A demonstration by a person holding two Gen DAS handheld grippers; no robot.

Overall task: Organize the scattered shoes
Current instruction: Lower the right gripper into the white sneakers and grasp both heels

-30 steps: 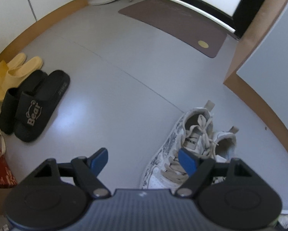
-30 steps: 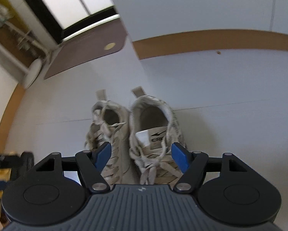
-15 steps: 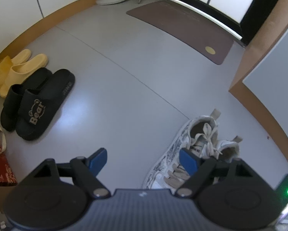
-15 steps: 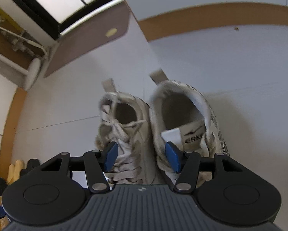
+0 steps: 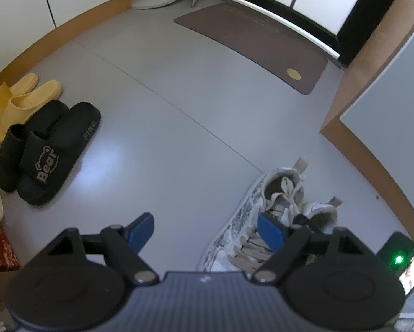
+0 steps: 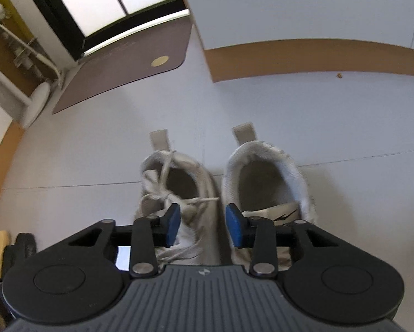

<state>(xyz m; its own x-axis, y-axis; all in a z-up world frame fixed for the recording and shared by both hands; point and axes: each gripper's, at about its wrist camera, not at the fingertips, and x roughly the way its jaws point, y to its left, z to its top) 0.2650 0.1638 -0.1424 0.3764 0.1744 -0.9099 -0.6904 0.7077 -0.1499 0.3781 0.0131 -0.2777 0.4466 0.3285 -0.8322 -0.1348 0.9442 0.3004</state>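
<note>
Right wrist view, right gripper just narrowing around the adjoining inner walls of two white sneakers, contact unclear, brown doormat beyond; left wrist view, left gripper wide and empty over grey floor, sneakers under its right finger, black slides and yellow slippers well apart.

Pale laced sneakers stand paired, upright, side-by-side.

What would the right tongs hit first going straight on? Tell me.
The right tongs, which have just been closing, straddle the adjoining inner walls of the sneakers. Going straight on, they would probably meet those walls first, though depth is unclear.
</note>
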